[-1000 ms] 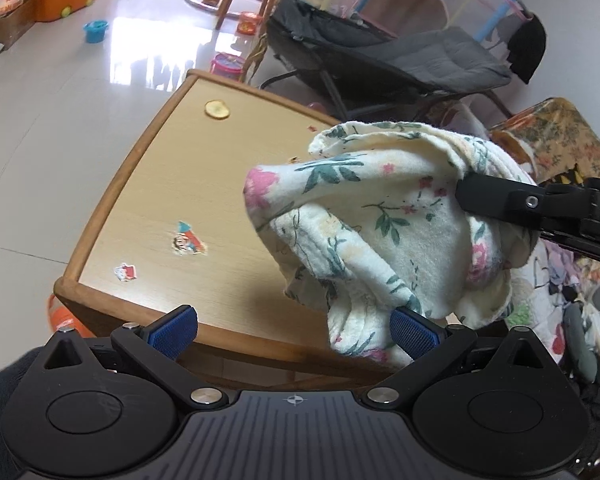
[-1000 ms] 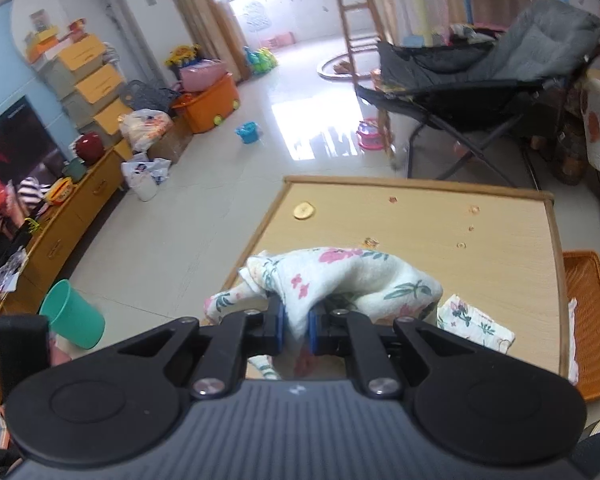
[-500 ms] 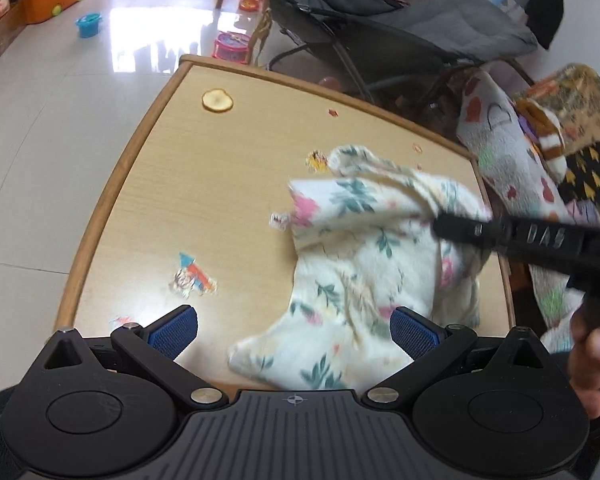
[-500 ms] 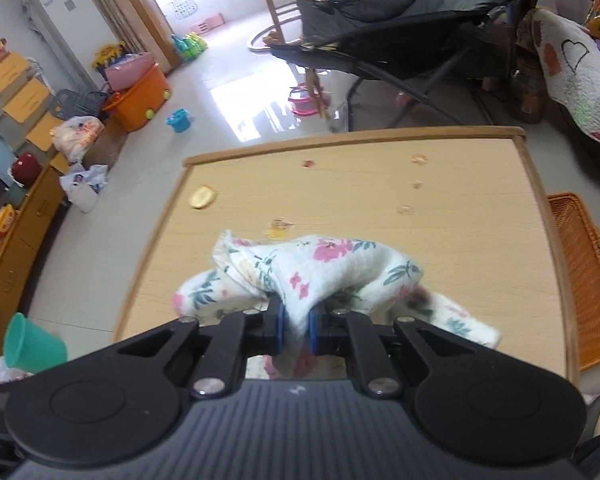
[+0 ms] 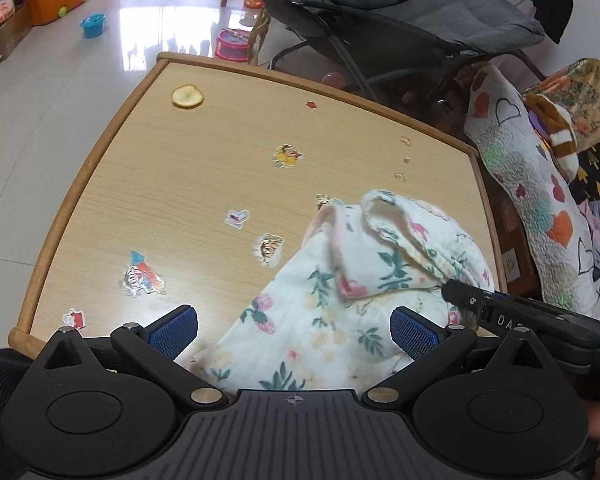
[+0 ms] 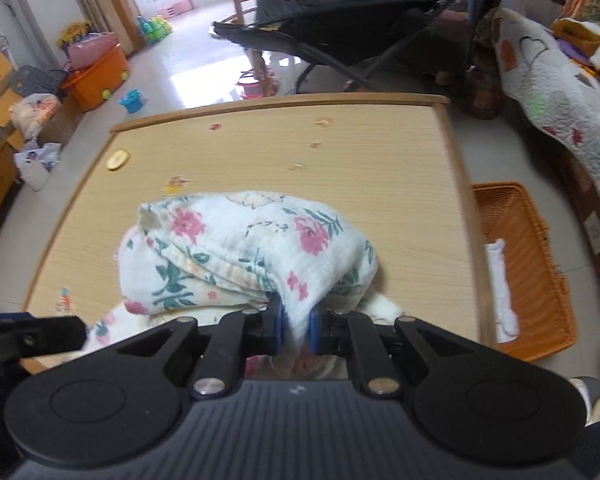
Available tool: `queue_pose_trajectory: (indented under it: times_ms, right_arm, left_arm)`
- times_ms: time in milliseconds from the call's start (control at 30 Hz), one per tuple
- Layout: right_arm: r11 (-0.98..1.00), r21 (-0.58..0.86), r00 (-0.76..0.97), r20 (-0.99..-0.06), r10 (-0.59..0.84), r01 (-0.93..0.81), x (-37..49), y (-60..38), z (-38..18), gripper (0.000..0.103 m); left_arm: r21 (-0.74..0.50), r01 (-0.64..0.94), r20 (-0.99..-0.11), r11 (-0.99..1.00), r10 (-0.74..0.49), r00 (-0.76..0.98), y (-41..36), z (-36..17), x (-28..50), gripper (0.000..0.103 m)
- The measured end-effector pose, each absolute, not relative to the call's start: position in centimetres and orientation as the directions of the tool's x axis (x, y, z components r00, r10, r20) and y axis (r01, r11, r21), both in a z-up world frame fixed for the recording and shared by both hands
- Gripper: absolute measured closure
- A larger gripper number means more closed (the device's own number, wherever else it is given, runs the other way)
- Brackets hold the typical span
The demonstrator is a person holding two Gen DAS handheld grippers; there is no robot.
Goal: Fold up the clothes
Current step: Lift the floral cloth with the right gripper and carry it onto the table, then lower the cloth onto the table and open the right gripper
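Floral cloth (image 6: pixel 252 248) is lying bunched on wooden table (image 5: pixel 172 184), right gripper (image 6: pixel 296 326) pinching its fold, left gripper (image 5: pixel 292 330) spreading wide, empty.

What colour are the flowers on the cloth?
Pink flowers, green leaves, on the white cloth; clearest in the right wrist view.

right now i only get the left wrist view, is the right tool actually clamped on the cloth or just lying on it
Observer: Clamped. The right tool has its pads shut on a fold of the floral cloth.
Operator: anything past the table's right edge
Observer: An orange basket on the floor beside the table.
Operator: empty?
Observer: No, a white cloth lies inside it.
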State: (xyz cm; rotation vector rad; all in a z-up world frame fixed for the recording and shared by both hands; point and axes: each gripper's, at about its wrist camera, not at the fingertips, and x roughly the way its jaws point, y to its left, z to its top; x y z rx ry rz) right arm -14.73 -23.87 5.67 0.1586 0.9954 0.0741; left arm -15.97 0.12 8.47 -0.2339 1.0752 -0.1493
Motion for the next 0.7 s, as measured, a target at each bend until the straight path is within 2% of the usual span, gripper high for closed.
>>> queue_pose_trajectory:
  times_ms: [233,300,367,700]
  right_arm:
    - [0.995,0.097,0.564,-0.821,0.091,-0.02,-16.0,-24.3,5.8,0.085]
    - [0.995,0.104,0.576,-0.812,0.092,-0.013,-16.4,-24.4,6.0,0.078]
    - [0.994,0.109,0.588,-0.804,0.089,-0.002,-16.7,-24.5,6.4,0.075]
    - [1.0,0.014,0.599,-0.801,0.016,-0.008,-19.1,-24.2,8.3,0.075]
  left_arm:
    - [-0.25,0.014,-0.853,0.968,-0.227,0.47,-0.1,8.8,-17.1,0.0]
    - [-0.252,0.022,-0.851,0.967,-0.232,0.472,0.1,8.8,-17.8,0.0]
    - [-0.258,0.022,-0.85,0.966,-0.238,0.471,0.5,8.7,-18.6,0.0]
    - [-0.326,0.027,-0.833,0.945,-0.3,0.465,2.3,8.1,-20.8,0.0]
